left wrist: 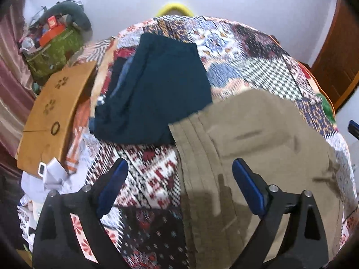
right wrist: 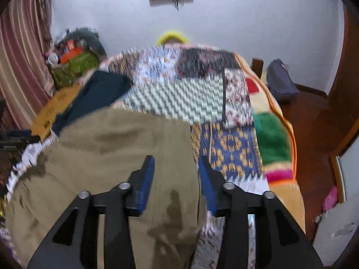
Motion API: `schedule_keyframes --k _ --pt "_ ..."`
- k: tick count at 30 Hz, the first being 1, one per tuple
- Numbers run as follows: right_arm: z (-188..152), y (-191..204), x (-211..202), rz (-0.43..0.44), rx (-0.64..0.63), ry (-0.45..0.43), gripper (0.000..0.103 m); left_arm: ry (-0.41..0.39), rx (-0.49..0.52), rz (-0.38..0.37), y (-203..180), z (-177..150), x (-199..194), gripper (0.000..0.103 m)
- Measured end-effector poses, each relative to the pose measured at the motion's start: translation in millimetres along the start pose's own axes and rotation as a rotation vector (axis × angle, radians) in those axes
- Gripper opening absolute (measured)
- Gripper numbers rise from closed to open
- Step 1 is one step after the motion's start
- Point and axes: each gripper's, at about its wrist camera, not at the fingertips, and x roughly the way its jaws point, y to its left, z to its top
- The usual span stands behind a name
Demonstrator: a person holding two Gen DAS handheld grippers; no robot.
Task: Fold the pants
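Observation:
Khaki pants [left wrist: 258,148] lie spread on a patterned quilt [left wrist: 258,67], waistband toward the far side. They also show in the right wrist view [right wrist: 112,152]. My left gripper [left wrist: 179,168] is open and empty above the pants' left edge, one finger over the quilt, the other over the khaki cloth. My right gripper [right wrist: 177,163] is open and empty above the pants' right edge. A folded dark teal garment [left wrist: 157,94] lies beyond the khaki pants, partly under their corner, and shows in the right wrist view [right wrist: 96,94].
A tan cardboard box [left wrist: 53,112] lies at the bed's left. A green bag of clutter [left wrist: 56,47] stands at the far left by a striped curtain [right wrist: 22,67]. A wooden door [left wrist: 336,62] and red floor [right wrist: 314,121] are right of the bed.

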Motion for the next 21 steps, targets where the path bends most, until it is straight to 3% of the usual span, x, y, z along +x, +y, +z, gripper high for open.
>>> schedule_keyframes --k 3,7,12,21 --pt "13 -2 9 0.010 0.009 -0.028 0.055 0.011 -0.022 0.011 7 14 13 0.095" --pt "25 -8 38 0.019 0.019 -0.006 0.055 0.069 -0.067 -0.015 12 22 44 0.096" --pt "30 -20 87 0.044 0.043 0.071 0.055 0.161 -0.100 -0.034 9 24 87 0.096" --pt "38 -36 189 0.080 0.121 0.258 0.055 0.222 -0.163 -0.085 8 27 126 0.100"
